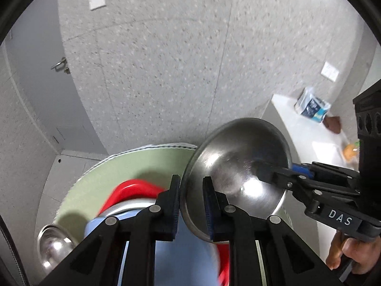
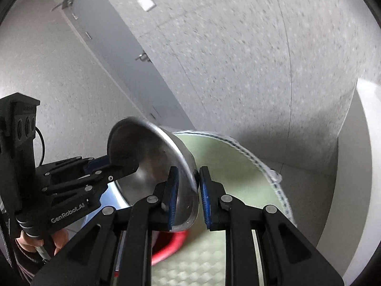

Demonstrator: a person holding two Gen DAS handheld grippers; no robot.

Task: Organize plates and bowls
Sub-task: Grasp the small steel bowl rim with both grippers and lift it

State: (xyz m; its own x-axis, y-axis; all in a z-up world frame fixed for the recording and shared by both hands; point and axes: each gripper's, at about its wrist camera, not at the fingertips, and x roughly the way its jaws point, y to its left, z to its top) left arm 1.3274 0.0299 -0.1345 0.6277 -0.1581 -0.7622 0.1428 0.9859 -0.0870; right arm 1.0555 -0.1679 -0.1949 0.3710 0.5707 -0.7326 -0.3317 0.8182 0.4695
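Note:
A steel bowl (image 1: 235,166) is held tilted in the air between both grippers. My left gripper (image 1: 190,205) is shut on its near rim. My right gripper (image 2: 187,190) is shut on the opposite rim; it shows in the left wrist view (image 1: 276,174) coming in from the right. The same bowl shows in the right wrist view (image 2: 152,157), with the left gripper (image 2: 119,166) at its left rim. Below lie a red plate (image 1: 133,188), a pale blue plate (image 1: 181,257) and a second steel bowl (image 1: 53,245) on a green mat (image 1: 133,164).
The mat (image 2: 226,166) covers a round table beside a speckled grey wall. A white counter (image 1: 307,128) at the right holds a blue-and-white packet (image 1: 312,107) and some food items. A grey door (image 1: 38,76) is at the left.

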